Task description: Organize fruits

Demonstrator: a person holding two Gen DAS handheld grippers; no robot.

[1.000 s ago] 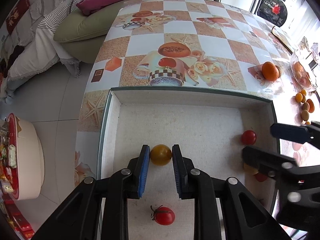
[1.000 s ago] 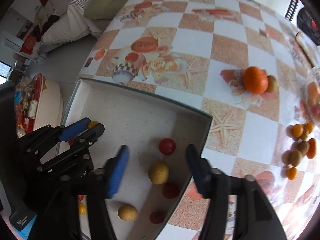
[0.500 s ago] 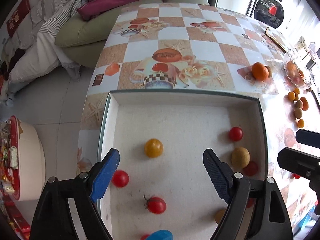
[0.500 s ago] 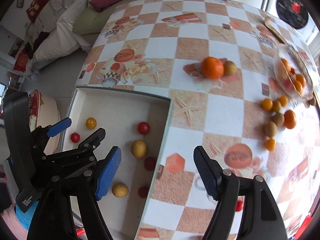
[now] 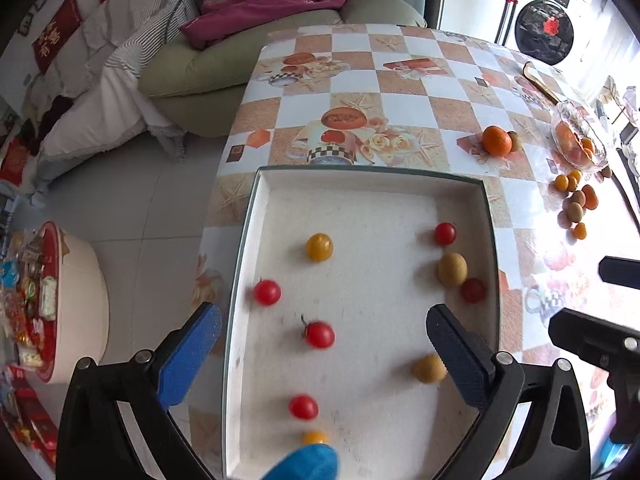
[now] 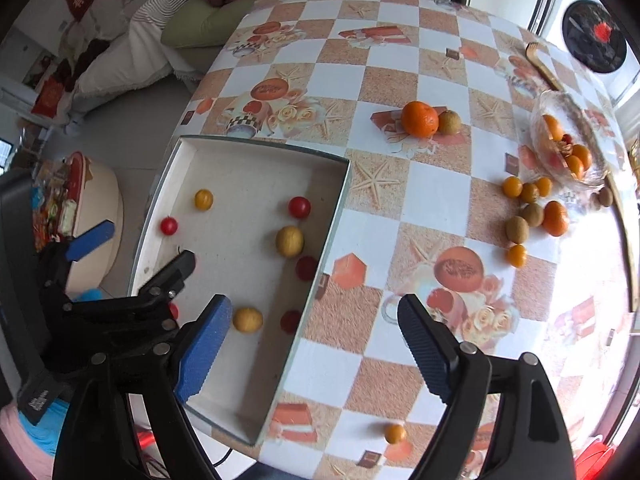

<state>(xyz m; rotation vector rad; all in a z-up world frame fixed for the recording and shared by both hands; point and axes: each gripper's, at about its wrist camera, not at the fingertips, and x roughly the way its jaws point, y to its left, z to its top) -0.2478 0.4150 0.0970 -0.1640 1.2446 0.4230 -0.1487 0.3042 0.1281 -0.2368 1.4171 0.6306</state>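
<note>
Fingers spread wide on both handheld grippers, neither holding anything: the left gripper (image 5: 322, 354) hangs above the near half of a shallow white tray (image 5: 360, 178), while the right gripper (image 6: 314, 346) hovers over the tray's right wall and the checkered bench (image 6: 400, 80) beside it. Inside the tray lie a yellow cherry tomato (image 5: 319, 247), several red cherry tomatoes, one with its stem on (image 5: 319, 334), and two tan round fruits (image 5: 452, 269) toward the right wall. On the bench beyond the tray, an orange (image 6: 419, 119) sits touching a small brown fruit (image 6: 449, 122). Farther right, a glass bowl (image 6: 568, 148) holds more fruit, with a loose cluster of small orange and brown fruits (image 6: 528, 212) just beside it. One small orange fruit (image 6: 395, 433) lies alone near the bench's front edge.
</note>
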